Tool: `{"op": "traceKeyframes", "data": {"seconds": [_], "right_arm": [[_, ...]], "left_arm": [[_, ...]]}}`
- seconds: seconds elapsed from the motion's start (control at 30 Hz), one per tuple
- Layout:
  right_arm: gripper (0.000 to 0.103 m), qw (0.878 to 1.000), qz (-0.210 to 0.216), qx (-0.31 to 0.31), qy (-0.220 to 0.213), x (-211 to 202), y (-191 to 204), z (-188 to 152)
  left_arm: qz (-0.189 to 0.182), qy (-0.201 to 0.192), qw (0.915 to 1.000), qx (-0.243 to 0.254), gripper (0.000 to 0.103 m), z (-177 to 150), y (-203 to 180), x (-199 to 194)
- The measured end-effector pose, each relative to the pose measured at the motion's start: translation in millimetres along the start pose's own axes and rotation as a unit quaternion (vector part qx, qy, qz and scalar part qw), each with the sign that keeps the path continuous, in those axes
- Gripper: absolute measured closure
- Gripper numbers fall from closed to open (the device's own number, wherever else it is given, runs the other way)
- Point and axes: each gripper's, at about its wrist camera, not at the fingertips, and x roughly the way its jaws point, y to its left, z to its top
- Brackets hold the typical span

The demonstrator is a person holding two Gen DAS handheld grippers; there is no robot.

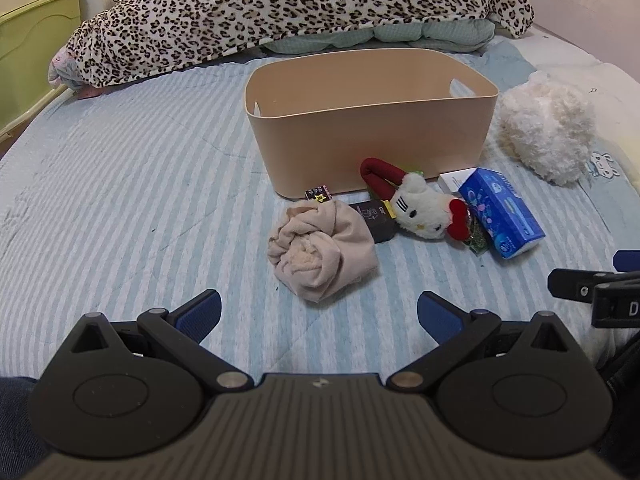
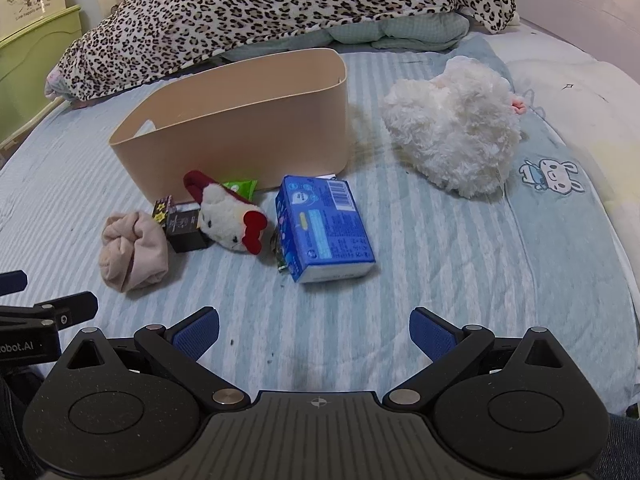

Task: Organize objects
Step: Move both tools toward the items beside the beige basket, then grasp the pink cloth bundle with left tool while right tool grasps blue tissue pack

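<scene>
A beige plastic bin (image 1: 372, 136) (image 2: 240, 128) stands on the striped bed. In front of it lie a rolled beige cloth (image 1: 324, 248) (image 2: 134, 250), a small black box (image 1: 376, 220) (image 2: 184, 228), a white cat plush with a red bow (image 1: 424, 208) (image 2: 236, 220), a blue tissue pack (image 1: 500, 212) (image 2: 324, 232) and a green packet (image 2: 240, 187). A fluffy white plush (image 1: 544, 128) (image 2: 456, 132) lies to the right. My left gripper (image 1: 319, 312) is open and empty, just short of the cloth. My right gripper (image 2: 314, 330) is open and empty, short of the tissue pack.
A leopard-print blanket (image 1: 280, 4) (image 2: 260, 4) is heaped along the far side of the bed. A green cabinet (image 1: 28, 52) stands at the far left. The right gripper's body (image 1: 600, 292) shows at the right edge of the left wrist view.
</scene>
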Motion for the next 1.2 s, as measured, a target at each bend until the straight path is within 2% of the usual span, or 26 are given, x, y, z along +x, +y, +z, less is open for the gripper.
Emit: {"op": "traceKeyframes", "data": {"seconds": [0.23,0.43,0.7,0.87,0.93,0.97,1.0,1.2], "right_arm": [[0.0,1.0,0.003,0.006,0.005,19,-4,17],[0.004,1.0,0.003,0.004,0.011,45,-9,35],[0.007,0.999,0.014,0.009,0.047,92,-19,51],[0.013,0.997,0.019,0.017,0.069,113,-19,55],[0.023,0.997,0.023,0.014,0.075,119,-17,56],[0.027,0.997,0.024,0.01,0.078,121,-16,55],[0.035,0.996,0.029,0.007,0.079,121,-15,54],[0.041,0.997,0.036,-0.011,0.07,111,-7,46]], "left_arm": [[0.0,0.006,1.0,0.004,0.0,13,3,19],[0.004,0.026,0.9996,-0.004,0.0,24,8,48],[0.007,0.055,0.9984,-0.005,0.0,38,13,97],[-0.01,0.068,0.9976,-0.009,0.001,42,16,117],[-0.023,0.071,0.9971,-0.012,0.021,43,18,121],[-0.036,0.077,0.9962,-0.016,0.025,43,20,124],[-0.046,0.082,0.9953,-0.023,0.028,44,22,125],[-0.056,0.082,0.995,-0.01,0.048,40,26,116]]}}
